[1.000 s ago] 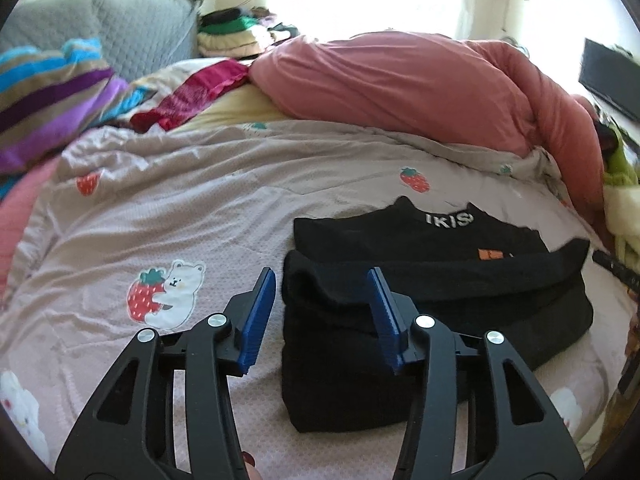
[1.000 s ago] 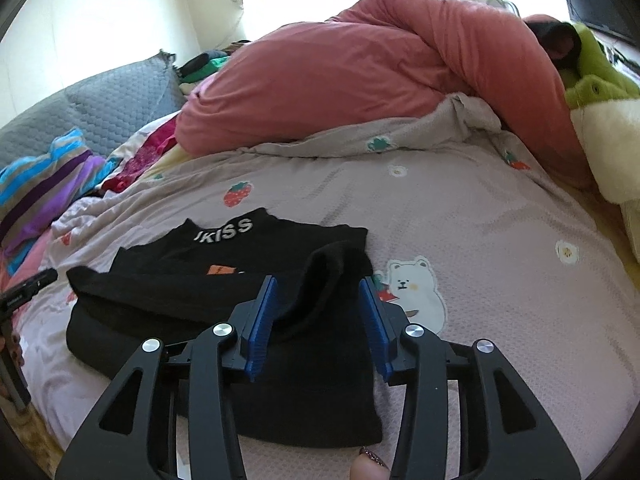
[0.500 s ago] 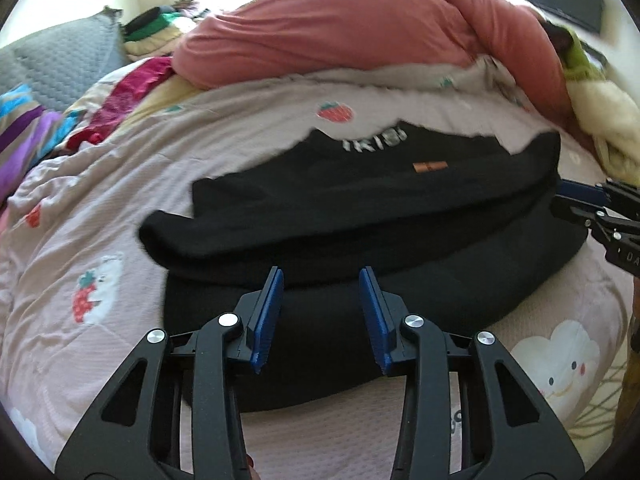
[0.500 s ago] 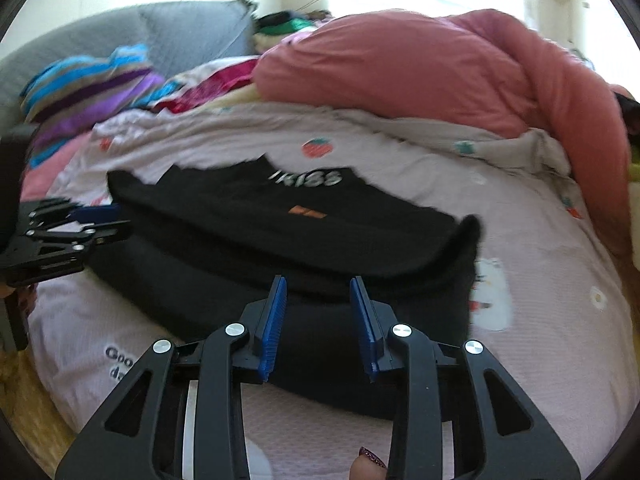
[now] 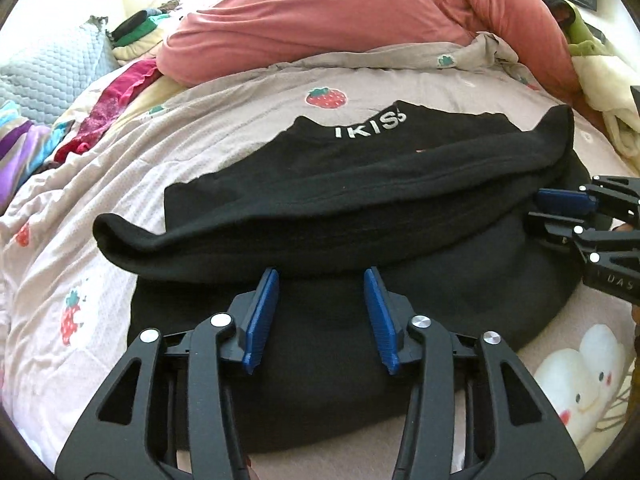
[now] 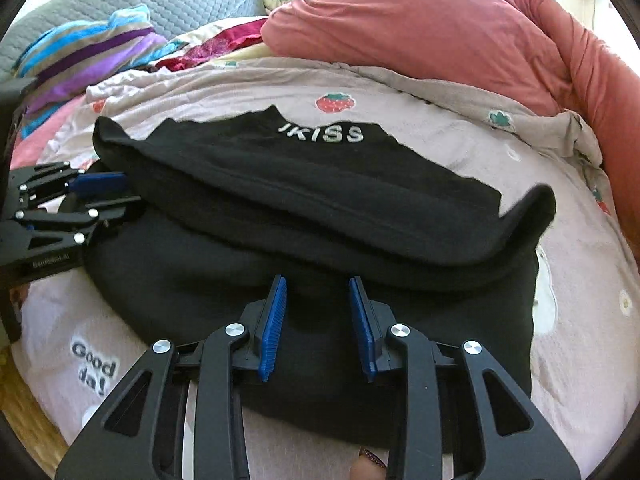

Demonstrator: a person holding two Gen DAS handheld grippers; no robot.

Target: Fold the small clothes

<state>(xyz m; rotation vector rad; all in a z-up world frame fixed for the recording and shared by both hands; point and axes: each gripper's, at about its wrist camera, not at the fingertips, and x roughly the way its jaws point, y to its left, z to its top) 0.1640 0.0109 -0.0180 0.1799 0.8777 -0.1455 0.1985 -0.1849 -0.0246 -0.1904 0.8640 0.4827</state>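
Observation:
A black sweater (image 5: 360,184) with white collar letters lies flat on the bed, its sleeves folded across the body as a thick band; it also shows in the right wrist view (image 6: 304,192). My left gripper (image 5: 322,280) is open, fingers hovering over the sweater's lower half near the sleeve band. My right gripper (image 6: 318,286) is open too, over the same lower half from the other side. Each gripper shows in the other's view, the right one (image 5: 568,208) and the left one (image 6: 100,188), at the sweater's side edges.
The sweater rests on a pale pink bedcover (image 5: 224,120) printed with strawberries and bears. A heaped pink duvet (image 5: 360,12) lies behind it. Striped and grey pillows (image 6: 96,48) are at the far left. Cream and green clothes (image 5: 600,76) sit at the right.
Both grippers have swung inward from the sweater's outer ends to face its middle, and have come closer to its lower half. Both stay open. The sweater has not moved.

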